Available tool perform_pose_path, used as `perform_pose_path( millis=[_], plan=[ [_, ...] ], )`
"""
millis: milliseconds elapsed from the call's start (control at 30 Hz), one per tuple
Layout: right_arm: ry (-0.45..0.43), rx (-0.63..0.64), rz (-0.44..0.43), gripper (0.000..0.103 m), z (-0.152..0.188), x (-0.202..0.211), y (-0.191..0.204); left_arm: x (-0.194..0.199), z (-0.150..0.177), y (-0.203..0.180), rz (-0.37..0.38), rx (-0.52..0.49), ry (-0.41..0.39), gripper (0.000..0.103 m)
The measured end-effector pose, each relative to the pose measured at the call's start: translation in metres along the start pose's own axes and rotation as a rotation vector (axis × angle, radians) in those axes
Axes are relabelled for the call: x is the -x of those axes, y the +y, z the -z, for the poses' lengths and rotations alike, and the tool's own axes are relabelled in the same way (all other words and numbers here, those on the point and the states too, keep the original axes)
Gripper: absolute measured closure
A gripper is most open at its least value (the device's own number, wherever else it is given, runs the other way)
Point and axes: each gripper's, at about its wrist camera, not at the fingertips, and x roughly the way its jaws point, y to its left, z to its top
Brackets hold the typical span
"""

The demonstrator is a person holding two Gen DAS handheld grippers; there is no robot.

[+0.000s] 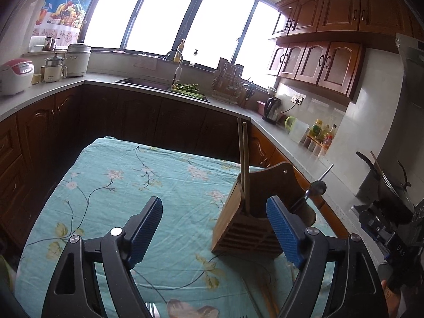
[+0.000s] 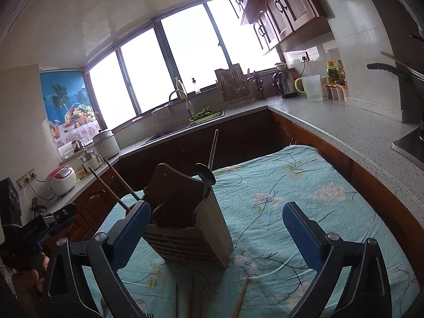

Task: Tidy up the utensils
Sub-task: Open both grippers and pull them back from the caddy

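A wooden utensil holder (image 1: 246, 228) stands on the table with the teal floral cloth (image 1: 148, 185); it also shows in the right wrist view (image 2: 190, 225). Two wooden chopsticks (image 1: 245, 164) and a metal spoon (image 1: 316, 186) stand in it; in the right wrist view the chopsticks (image 2: 114, 185) lean left and the spoon (image 2: 208, 176) leans right. My left gripper (image 1: 214, 228) is open and empty, just left of the holder. My right gripper (image 2: 214, 233) is open and empty, the holder by its left finger. Loose utensils (image 2: 241, 299) lie on the cloth near the front edge.
Kitchen counters wrap around the table: sink (image 1: 148, 82) at the back, rice cooker (image 1: 14, 75) on the left, kettle (image 1: 273, 110) and bottles (image 1: 322, 132) on the right. A stove with a pan (image 1: 392, 185) sits at the far right.
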Motion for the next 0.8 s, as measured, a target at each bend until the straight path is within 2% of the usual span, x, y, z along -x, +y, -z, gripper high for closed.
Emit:
perform_pose_path(
  millis=[100, 433, 800],
  plan=[
    [0.044, -0.014, -0.016, 0.001, 0.013, 0.013, 0.0, 0.02, 0.013, 0.002, -0.012, 0.012, 0.026, 0.019],
    [0.156, -0.066, -0.013, 0.001, 0.057, 0.047, -0.006, 0.076, 0.044, 0.007, -0.021, 0.037, 0.122, 0.018],
    [0.24, -0.066, -0.008, 0.001, 0.101, 0.064, -0.008, 0.1, 0.073, 0.009, -0.043, 0.047, 0.224, 0.018]
  ],
)
